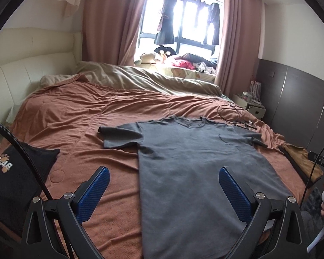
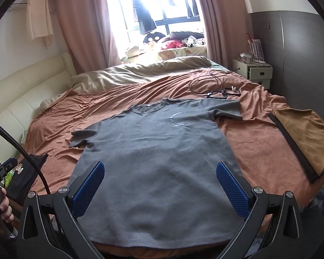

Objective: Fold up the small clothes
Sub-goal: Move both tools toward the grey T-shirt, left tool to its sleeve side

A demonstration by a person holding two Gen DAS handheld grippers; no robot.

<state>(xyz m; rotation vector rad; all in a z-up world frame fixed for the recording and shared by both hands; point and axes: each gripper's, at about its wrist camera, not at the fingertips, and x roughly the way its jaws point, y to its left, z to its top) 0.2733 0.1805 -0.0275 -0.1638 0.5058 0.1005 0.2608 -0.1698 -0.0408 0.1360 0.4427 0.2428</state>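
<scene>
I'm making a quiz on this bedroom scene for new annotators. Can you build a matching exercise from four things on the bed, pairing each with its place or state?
Things:
1. grey T-shirt
2. brown folded cloth
3. black garment with paw print
4. black cable

Places or states:
A. coiled beyond the shirt's collar, toward the nightstand
B. spread flat, sleeves out
C. at the bed's right edge
D. at the bed's left edge

Pairs: 1-B, 2-C, 3-D, 4-A

Both the left gripper and the right gripper are open and empty.
</scene>
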